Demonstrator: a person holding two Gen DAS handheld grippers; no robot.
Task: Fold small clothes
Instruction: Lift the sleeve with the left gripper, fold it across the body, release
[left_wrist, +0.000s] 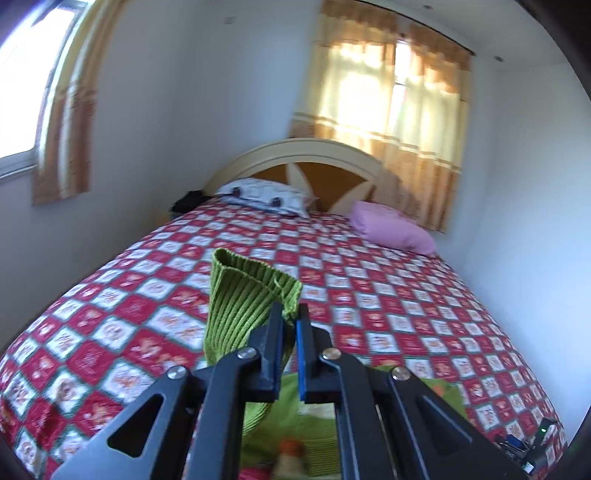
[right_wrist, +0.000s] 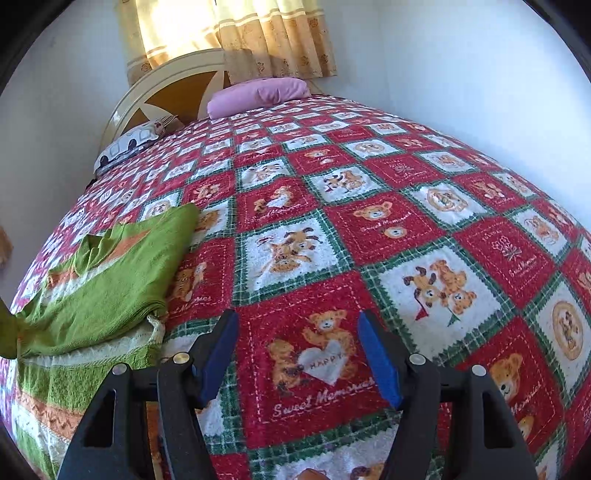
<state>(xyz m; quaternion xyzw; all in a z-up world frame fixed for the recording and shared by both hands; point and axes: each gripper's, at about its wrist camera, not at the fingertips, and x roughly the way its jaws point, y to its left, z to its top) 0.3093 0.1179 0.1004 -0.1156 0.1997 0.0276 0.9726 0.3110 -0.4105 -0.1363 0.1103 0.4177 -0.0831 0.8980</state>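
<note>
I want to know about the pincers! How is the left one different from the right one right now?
The left gripper is shut on a green ribbed cuff; the right gripper holds nothing. The left one's jaws are pinched close together; the right one's stand wide apart, open over the teddy-bear bedspread. The left one has the cloth lifted above the bed; the right one only points down at it. Both have black arms and blue pads.

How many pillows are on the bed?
2. A pink pillow lies at the head's right, and a white patterned pillow at its left, both against the headboard. None seems hidden.
</note>
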